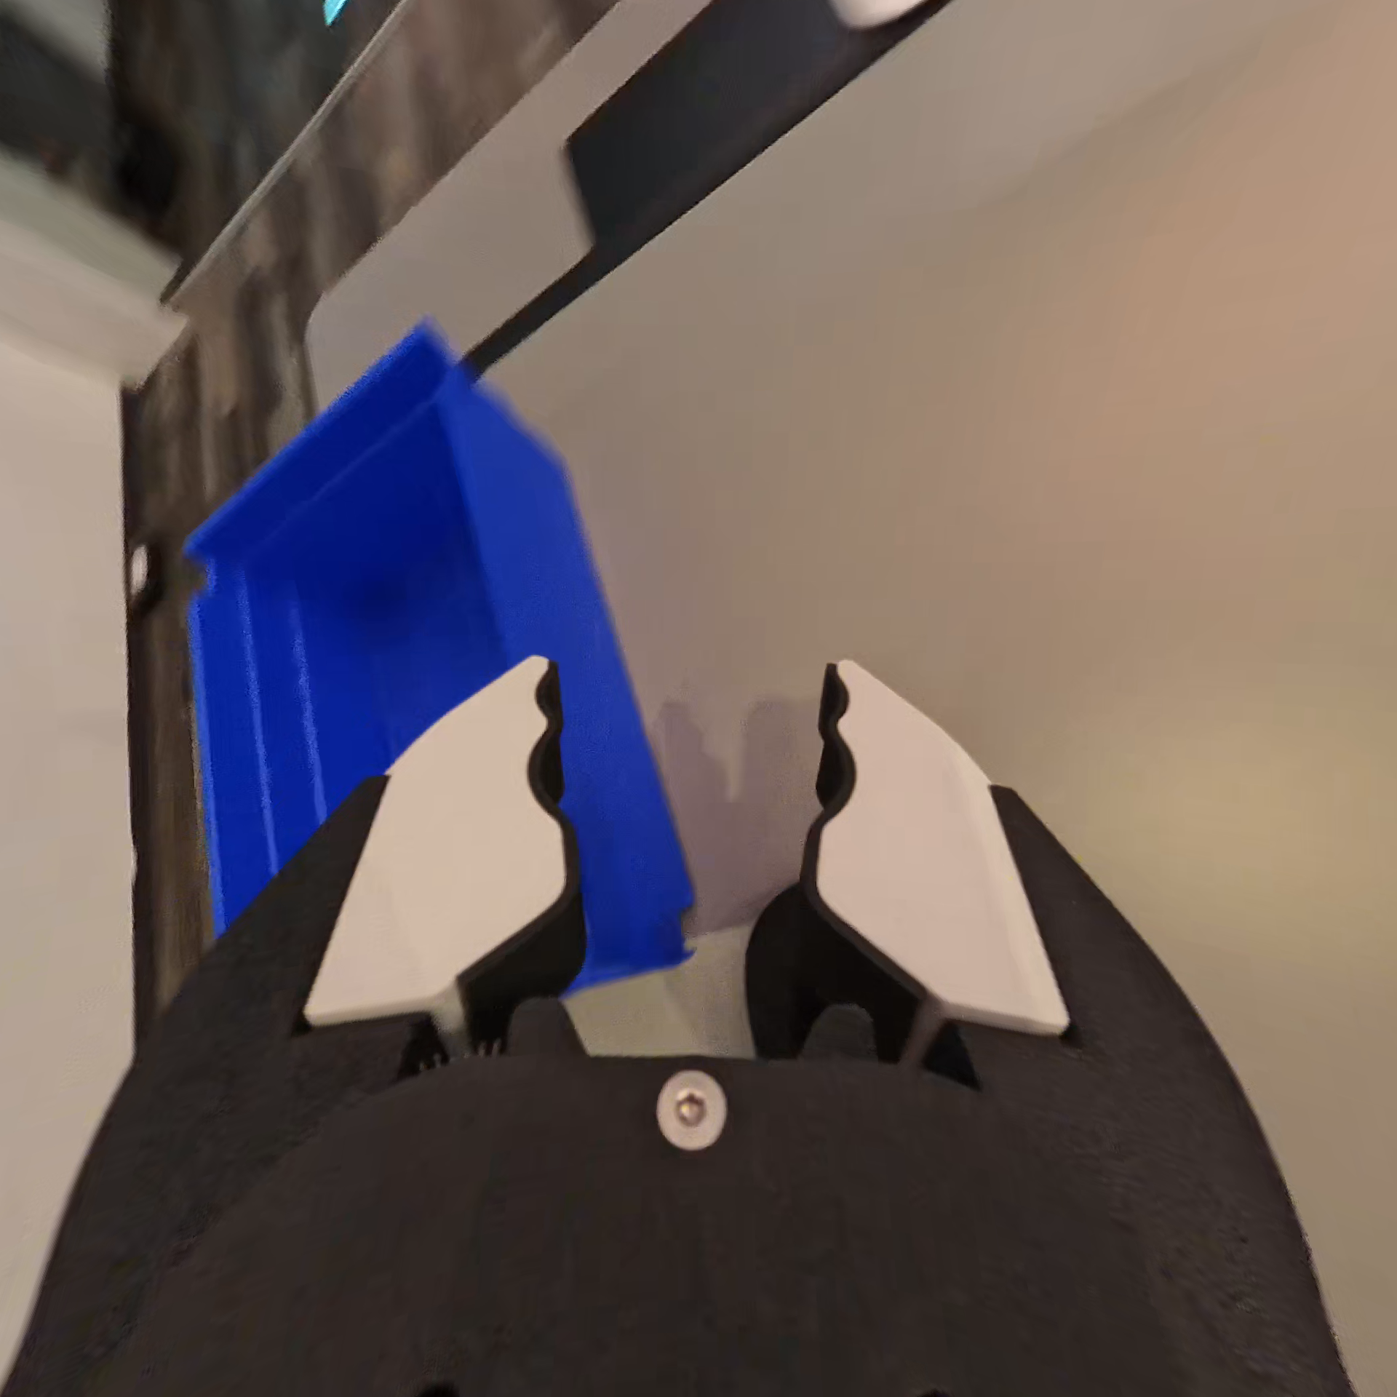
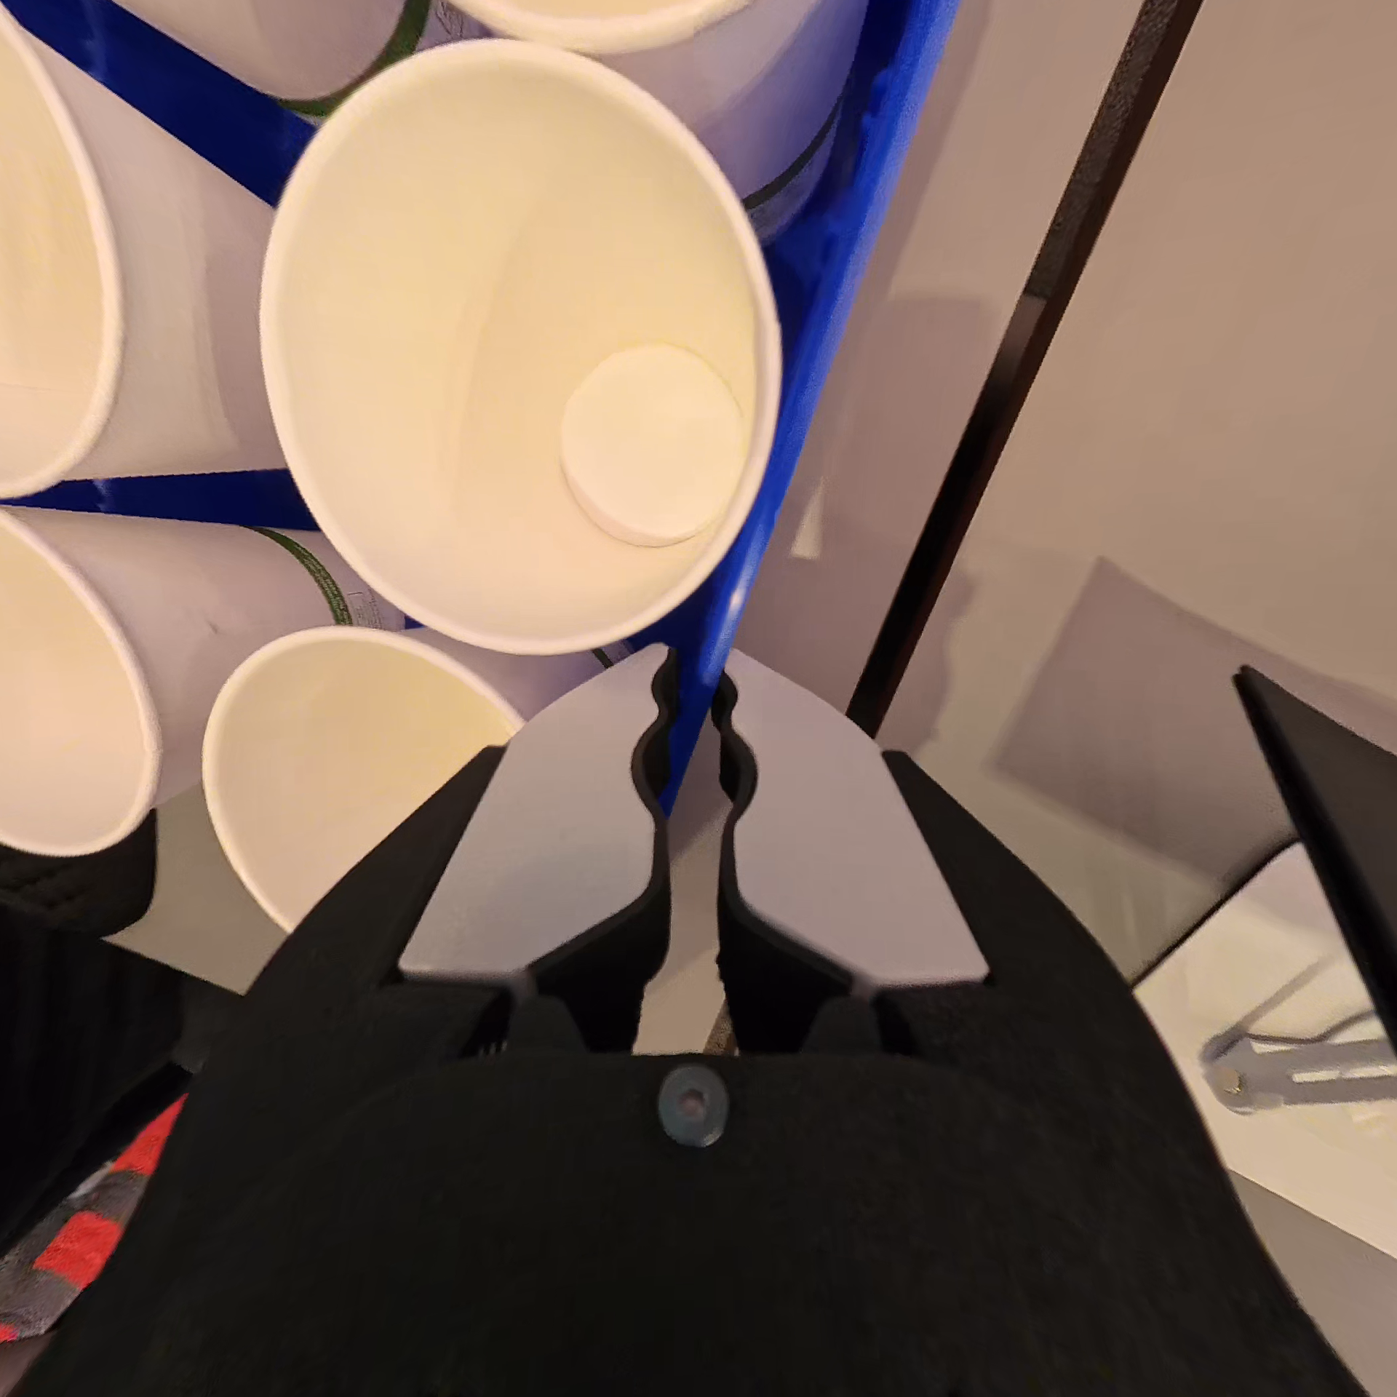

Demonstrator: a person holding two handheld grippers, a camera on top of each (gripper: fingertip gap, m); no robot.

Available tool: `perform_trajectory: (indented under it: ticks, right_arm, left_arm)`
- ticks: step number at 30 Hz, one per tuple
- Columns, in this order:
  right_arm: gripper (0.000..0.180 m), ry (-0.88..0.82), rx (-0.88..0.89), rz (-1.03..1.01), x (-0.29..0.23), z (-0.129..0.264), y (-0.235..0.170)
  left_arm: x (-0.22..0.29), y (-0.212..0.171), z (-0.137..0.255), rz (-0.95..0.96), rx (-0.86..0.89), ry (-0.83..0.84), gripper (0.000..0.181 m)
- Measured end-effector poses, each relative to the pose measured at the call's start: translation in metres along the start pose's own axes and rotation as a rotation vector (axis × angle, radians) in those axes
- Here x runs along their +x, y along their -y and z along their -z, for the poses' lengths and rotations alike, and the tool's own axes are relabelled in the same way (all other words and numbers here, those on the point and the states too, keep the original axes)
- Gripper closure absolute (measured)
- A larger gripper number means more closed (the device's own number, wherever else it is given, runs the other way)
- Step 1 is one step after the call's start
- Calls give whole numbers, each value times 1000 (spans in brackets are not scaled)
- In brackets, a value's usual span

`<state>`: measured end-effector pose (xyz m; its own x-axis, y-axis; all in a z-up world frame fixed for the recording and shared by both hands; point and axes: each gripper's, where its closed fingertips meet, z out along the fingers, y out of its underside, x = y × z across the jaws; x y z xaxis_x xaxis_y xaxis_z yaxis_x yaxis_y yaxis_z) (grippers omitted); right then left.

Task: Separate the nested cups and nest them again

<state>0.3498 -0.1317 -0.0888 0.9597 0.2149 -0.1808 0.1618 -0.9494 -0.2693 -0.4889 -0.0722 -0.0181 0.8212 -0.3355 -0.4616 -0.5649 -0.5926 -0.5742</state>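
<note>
The white paper cups stand mouths up in a blue bin, crowded together with blue dividers showing between them; the nearest one to my right gripper leans against the bin's side wall, its round base visible down inside. A smaller-looking cup sits just beside my right gripper's left finger, and more cups fill the left edge of that view, some with a green band around the outside. My right gripper has its fingers nearly together, pinched on the thin rim of the blue bin's wall, which runs up between the tips. In the left wrist view my left gripper is spread wide and holds nothing; it hangs over the pale table, with an empty blue bin just beside its left finger, lying tilted in the picture and blurred. Black strips cross the table farther off. In the right wrist view a dark flat panel and a grey metal fitting on a white surface sit well to the right, and striped red-and-grey cloth shows at the lower left.
</note>
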Motion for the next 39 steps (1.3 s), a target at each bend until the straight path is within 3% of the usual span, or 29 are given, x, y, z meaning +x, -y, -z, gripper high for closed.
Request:
perform_trajectory:
  ticks: [6, 12, 16, 28, 39]
  right_arm:
    - [174, 6, -5, -53, -1, 0, 0]
    - [174, -14, 8, -53, -2, 0, 0]
    - [174, -27, 13, -63, -2, 0, 1]
    - [174, -40, 22, -85, -4, -1, 2]
    - [175, -43, 48, -100, -18, -6, 11]
  left_arm:
    - [-29, -70, -20, 372, -136, -52, 112]
    - [-40, -104, -47, 447, -233, -35, 120]
    - [-38, -103, -58, 446, -206, -30, 174]
    - [-26, -84, -70, 407, -171, -18, 176]
    - [28, -43, -69, 328, -130, -76, 176]
